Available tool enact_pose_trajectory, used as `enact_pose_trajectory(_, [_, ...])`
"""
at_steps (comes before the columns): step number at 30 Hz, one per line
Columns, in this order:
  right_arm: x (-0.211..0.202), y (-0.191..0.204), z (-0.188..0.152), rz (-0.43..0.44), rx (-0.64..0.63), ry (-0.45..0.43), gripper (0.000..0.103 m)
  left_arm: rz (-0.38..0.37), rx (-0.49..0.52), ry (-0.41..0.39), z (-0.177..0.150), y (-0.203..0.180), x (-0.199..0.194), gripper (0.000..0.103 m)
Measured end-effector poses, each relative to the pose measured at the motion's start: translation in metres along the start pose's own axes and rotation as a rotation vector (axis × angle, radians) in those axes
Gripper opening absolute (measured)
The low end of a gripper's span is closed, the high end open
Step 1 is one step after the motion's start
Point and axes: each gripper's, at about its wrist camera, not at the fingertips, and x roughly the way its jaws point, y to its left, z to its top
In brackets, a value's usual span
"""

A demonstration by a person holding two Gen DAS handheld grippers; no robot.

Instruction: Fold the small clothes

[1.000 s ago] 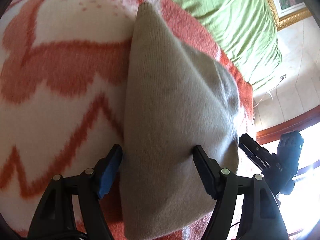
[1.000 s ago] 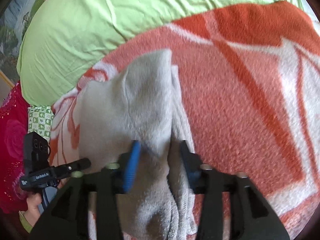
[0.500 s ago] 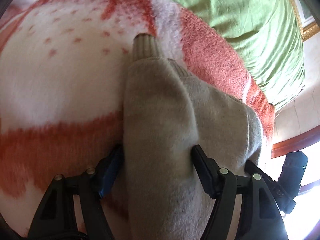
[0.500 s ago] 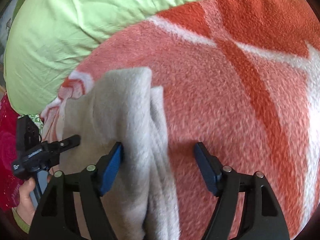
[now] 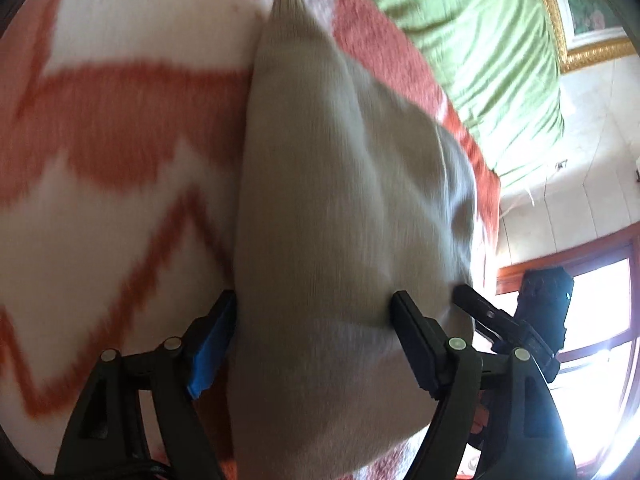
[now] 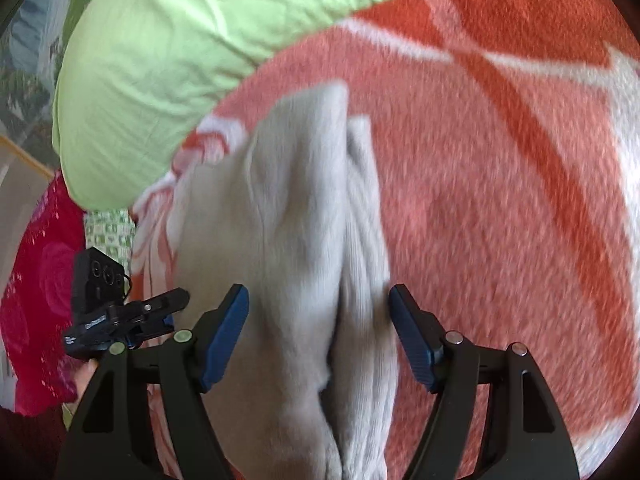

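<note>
L gripper (image 5: 314, 332) jaws are standing wide, having just been opening, straddling the sweater (image 5: 340, 200), not pinching it. R gripper (image 6: 318, 330) is likewise wide around its bunched edge, loose. Sweater's lying on the blanket (image 6: 500, 200) nr the green pillow (image 6: 168, 60). Best pinching both layers evenly before lifting. Soft beige knit, ribbed cuff; fuzzy fleece below.

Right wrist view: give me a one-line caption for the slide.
Right gripper open astride a bunched grey knit garment on an orange-and-white blanket, green bedding behind.
</note>
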Motion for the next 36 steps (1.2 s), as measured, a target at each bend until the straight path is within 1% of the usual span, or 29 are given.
enact_pose_trajectory(1, [0.002, -0.003, -0.004, -0.009, -0.002, 0.016, 0.073, 0.002, 0.006, -0.001, -0.005, 0.000, 0.001, 0.078])
enact_pose_trajectory(2, [0.004, -0.006, -0.008, -0.010, 0.004, 0.022, 0.073, 0.004, 0.005, 0.017, -0.011, 0.003, 0.004, 0.077])
enact_pose_trajectory(3, [0.004, -0.009, -0.009, 0.005, 0.020, 0.016, 0.073, -0.003, -0.006, 0.035, -0.014, 0.005, 0.009, 0.077])
enact_pose_trajectory(5, [0.003, -0.012, -0.008, 0.020, 0.031, 0.012, 0.073, -0.015, -0.015, 0.035, -0.017, 0.006, 0.010, 0.077])
enact_pose_trajectory(8, [0.002, -0.010, 0.002, 0.029, 0.006, 0.007, 0.073, -0.004, 0.006, 0.033, -0.010, 0.001, 0.009, 0.077])
enact_pose_trajectory(10, [0.006, -0.011, 0.010, 0.055, 0.009, 0.004, 0.073, -0.004, 0.013, 0.031, -0.007, -0.001, 0.010, 0.077])
enact_pose_trajectory(11, [0.009, -0.011, 0.012, 0.066, 0.016, 0.004, 0.073, -0.012, 0.008, 0.035, -0.009, 0.010, 0.000, 0.077])
enact_pose_trajectory(13, [0.017, -0.015, 0.015, 0.089, 0.033, 0.008, 0.073, -0.041, -0.023, 0.045, -0.007, 0.018, -0.001, 0.077])
enact_pose_trajectory(14, [0.020, -0.016, 0.014, 0.096, 0.038, 0.008, 0.073, -0.063, -0.055, 0.043, -0.007, 0.022, 0.000, 0.076])
enact_pose_trajectory(15, [0.023, -0.015, 0.013, 0.102, 0.039, 0.006, 0.072, -0.076, -0.070, 0.040, -0.009, 0.025, -0.001, 0.072])
enact_pose_trajectory(16, [0.025, -0.014, 0.012, 0.113, 0.037, 0.005, 0.070, -0.090, -0.077, 0.036, -0.011, 0.026, -0.003, 0.068])
enact_pose_trajectory(17, [0.028, -0.013, 0.012, 0.133, 0.035, 0.014, 0.059, -0.094, -0.073, 0.032, -0.014, 0.026, -0.005, 0.062])
enact_pose_trajectory(18, [0.033, -0.014, 0.011, 0.168, 0.051, 0.033, 0.050, -0.092, -0.065, 0.025, -0.015, 0.025, -0.008, 0.057])
enact_pose_trajectory(19, [0.034, -0.016, 0.011, 0.183, 0.070, 0.034, 0.049, -0.095, -0.056, 0.016, -0.018, 0.024, -0.010, 0.054])
enact_pose_trajectory(20, [0.033, -0.016, 0.011, 0.189, 0.076, 0.032, 0.046, -0.102, -0.048, 0.001, -0.016, 0.014, -0.006, 0.048])
enact_pose_trajectory(21, [0.030, -0.013, 0.011, 0.189, 0.077, 0.027, 0.042, -0.107, -0.040, -0.010, -0.019, 0.013, -0.011, 0.044])
enact_pose_trajectory(24, [0.017, -0.002, 0.009, 0.210, 0.079, -0.006, 0.038, -0.113, -0.008, -0.043, -0.025, 0.008, -0.033, 0.039])
enact_pose_trajectory(27, [0.003, 0.018, 0.006, 0.227, 0.077, -0.047, 0.036, -0.130, 0.024, -0.077, -0.031, 0.003, -0.060, 0.037])
enact_pose_trajectory(30, [-0.004, 0.049, 0.003, 0.261, 0.055, -0.081, 0.036, -0.127, 0.053, -0.128, -0.041, 0.013, -0.102, 0.037])
enact_pose_trajectory(32, [-0.002, 0.076, -0.001, 0.297, 0.028, -0.085, 0.036, -0.111, 0.065, -0.165, -0.051, 0.026, -0.141, 0.037])
enact_pose_trajectory(34, [0.008, 0.099, -0.005, 0.330, 0.002, -0.076, 0.036, -0.089, 0.066, -0.189, -0.061, 0.039, -0.170, 0.037])
enact_pose_trajectory(36, [0.023, 0.122, -0.010, 0.366, -0.011, -0.057, 0.036, -0.046, 0.071, -0.222, -0.071, 0.055, -0.202, 0.037])
